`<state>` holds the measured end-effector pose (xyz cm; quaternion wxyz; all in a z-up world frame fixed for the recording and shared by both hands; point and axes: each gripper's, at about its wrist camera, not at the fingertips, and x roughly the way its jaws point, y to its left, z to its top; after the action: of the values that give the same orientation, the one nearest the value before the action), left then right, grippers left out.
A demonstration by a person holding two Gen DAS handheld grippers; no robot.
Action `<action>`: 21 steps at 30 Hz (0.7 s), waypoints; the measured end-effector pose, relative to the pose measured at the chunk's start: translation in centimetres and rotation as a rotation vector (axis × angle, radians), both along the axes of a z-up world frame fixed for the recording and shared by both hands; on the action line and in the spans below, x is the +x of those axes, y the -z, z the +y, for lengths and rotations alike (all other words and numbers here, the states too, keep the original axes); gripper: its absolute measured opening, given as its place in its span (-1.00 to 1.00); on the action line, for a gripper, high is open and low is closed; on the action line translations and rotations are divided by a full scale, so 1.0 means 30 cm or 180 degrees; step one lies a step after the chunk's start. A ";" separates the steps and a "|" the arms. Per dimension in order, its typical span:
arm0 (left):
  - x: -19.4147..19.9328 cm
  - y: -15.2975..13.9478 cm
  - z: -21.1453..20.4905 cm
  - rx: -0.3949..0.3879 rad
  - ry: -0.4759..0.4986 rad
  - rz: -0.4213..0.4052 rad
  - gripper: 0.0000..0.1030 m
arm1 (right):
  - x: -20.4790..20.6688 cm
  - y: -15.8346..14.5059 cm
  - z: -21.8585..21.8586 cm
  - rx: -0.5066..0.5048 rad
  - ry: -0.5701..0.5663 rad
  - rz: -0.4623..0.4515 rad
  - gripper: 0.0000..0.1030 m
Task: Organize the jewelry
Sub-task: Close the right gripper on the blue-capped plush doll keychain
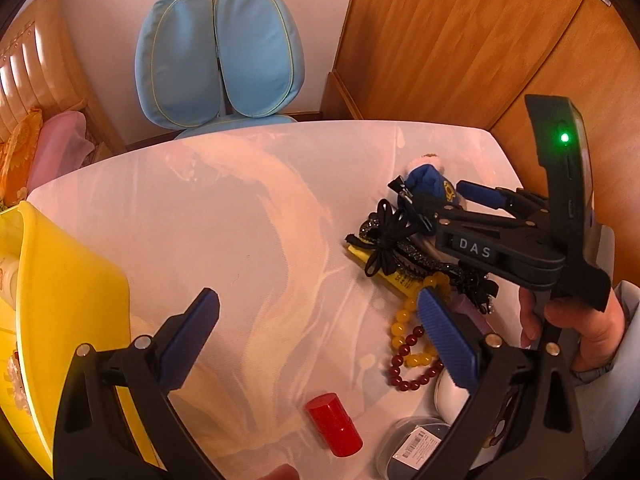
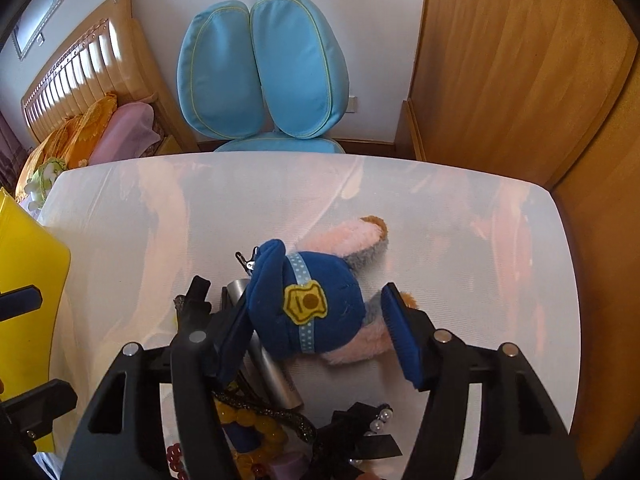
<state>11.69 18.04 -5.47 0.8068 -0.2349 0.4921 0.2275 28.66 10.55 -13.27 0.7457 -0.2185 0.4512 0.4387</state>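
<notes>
White tabletop (image 2: 460, 260) is slick: your right gripper (image 2: 316, 332) straddles the plush toy (image 2: 308, 304), pads not visibly pinching, left gripper (image 1: 316, 340) spread empty; closing off-centre could squirt it away.

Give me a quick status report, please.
Left gripper open, empty. Right gripper astride blue-capped plush toy, right pad apart. Bead bracelets untouched.

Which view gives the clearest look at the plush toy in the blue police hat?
The right wrist view: the plush toy fills the centre between the right gripper's fingers, badge and pink fur clear. The left wrist view shows only a small part of it, behind the right gripper.
</notes>
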 end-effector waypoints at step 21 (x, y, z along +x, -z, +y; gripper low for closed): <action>-0.077 -0.046 -0.147 0.0109 0.0241 -0.0075 0.87 | -0.219 -0.187 -0.299 0.0172 -0.0105 -0.0179 -0.09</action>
<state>9.37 13.62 -4.08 0.8244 -0.2049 0.4872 0.2024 22.09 1.60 -7.65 0.7564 -0.2179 0.4144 0.4567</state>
